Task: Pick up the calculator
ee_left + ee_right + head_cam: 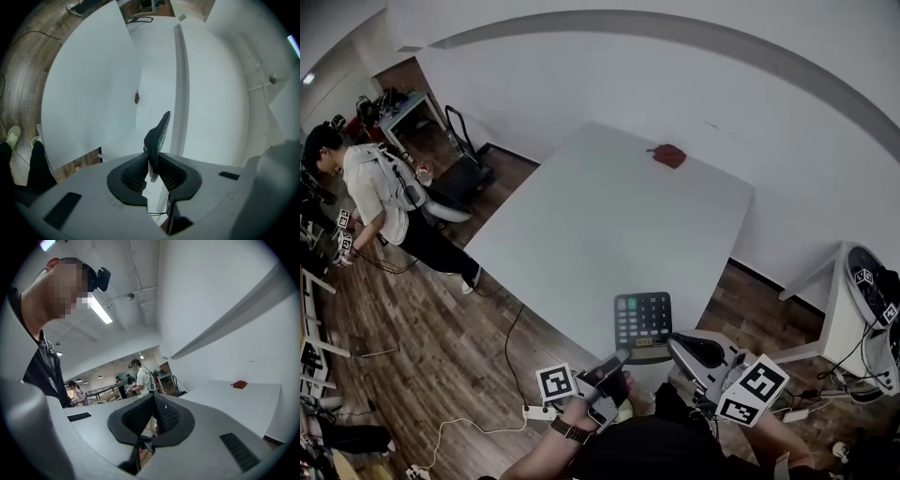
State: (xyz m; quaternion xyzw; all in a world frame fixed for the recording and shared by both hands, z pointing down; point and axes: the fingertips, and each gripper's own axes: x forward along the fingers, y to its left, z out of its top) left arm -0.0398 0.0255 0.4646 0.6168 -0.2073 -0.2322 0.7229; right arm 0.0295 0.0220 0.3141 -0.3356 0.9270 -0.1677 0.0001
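Holding the calculator (643, 323) over the white table's (581, 216) near edge.
Head view: left gripper (617, 361) grips its near end, right gripper (686, 349) alongside. Left gripper view: jaws pinch the calculator's edge. Right gripper view: jaws pressed together, empty.

**Calculator held in the left tool, over the near edge of the tabletop**

The calculator (643, 322) is a flat, dark grey slab. Its face carries a grid of small pale keys, with a paler strip across the end nearest the person. In the head view it lies face up and roughly level, its long side running away from the person, over the near edge of the white tabletop (609, 216). The left tool (619, 358) grips it at its near left corner. In the left gripper view the calculator (157, 136) shows edge-on as a thin dark wedge with a speck of green on its key side. One end is pinched between the pads, and the rest juts out past them.
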